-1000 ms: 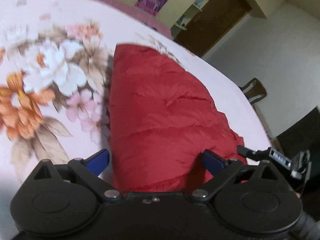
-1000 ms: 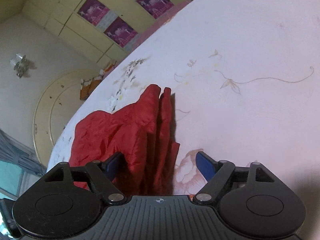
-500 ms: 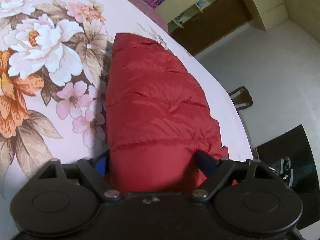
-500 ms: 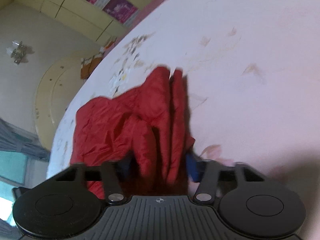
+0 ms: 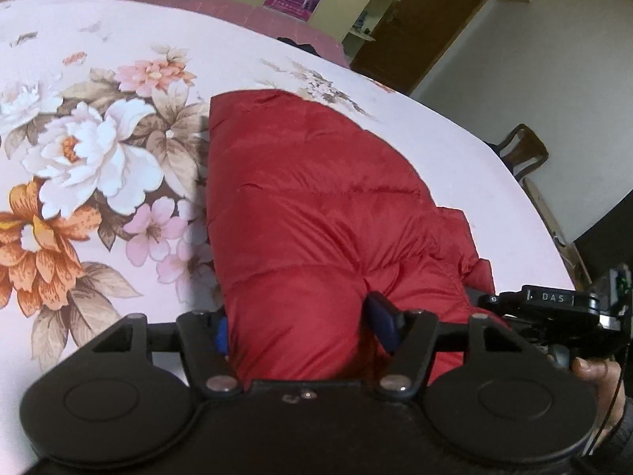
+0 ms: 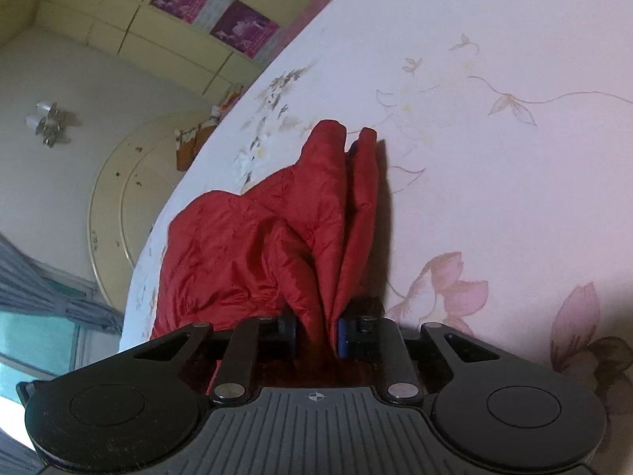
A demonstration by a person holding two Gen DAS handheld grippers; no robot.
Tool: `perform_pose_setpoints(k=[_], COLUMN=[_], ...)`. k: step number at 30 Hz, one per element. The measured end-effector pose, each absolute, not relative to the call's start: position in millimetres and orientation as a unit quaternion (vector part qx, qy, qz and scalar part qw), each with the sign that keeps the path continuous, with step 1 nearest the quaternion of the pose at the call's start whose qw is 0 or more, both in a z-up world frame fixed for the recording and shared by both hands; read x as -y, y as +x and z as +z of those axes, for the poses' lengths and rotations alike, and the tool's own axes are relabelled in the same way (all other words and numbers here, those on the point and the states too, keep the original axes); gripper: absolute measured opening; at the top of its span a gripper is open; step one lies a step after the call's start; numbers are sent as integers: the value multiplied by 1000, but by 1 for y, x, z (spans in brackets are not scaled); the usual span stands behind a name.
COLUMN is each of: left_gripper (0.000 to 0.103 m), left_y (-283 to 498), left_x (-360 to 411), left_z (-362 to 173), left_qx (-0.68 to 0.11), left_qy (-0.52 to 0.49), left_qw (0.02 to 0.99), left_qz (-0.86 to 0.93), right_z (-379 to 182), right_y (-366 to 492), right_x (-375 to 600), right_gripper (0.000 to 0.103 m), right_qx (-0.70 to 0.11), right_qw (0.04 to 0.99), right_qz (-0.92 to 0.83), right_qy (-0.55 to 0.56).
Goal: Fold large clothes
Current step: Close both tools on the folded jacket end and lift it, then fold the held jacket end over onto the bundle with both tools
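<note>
With the red puffer jacket lying on the floral bed sheet, the right gripper was clamped on its bunched edge and the left gripper squeezed a thick padded fold, so lifting both evenly would likely keep the layers aligned.

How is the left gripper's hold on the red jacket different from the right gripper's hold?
The left gripper has its jaws set wide around a thick, puffy fold of the red jacket; the right gripper has its jaws nearly together, pinching thin bunched layers. The left's bundle looks smooth and rounded; the right's rises in creased, upright folds. Both grippers have blue pads and grip the same jacket on the floral sheet.
</note>
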State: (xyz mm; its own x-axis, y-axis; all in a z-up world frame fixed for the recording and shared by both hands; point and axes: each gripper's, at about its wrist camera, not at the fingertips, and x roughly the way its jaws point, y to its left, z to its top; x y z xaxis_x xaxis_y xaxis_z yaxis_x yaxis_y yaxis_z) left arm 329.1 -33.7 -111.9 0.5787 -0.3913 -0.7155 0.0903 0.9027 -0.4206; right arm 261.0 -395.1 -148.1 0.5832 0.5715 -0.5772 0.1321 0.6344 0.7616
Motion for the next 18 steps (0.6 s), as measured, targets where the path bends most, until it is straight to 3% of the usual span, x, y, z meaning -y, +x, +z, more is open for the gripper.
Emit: perform_pose_setpoints(k=[11, 18], left_gripper=[63, 63], left_y=[318, 317], left_x=[7, -72], left_z=[-74, -57], left_qx=[-398, -385], left_qy=[-129, -118], left_qw=[892, 896], left_qz=[-171, -188], right_z=[-91, -61], right_y=[243, 249], right_x=[343, 245], right_gripper=[17, 18], right_qx=[-392, -377], right_qw=[835, 853], right_qz=[147, 142], right_qy=[358, 331])
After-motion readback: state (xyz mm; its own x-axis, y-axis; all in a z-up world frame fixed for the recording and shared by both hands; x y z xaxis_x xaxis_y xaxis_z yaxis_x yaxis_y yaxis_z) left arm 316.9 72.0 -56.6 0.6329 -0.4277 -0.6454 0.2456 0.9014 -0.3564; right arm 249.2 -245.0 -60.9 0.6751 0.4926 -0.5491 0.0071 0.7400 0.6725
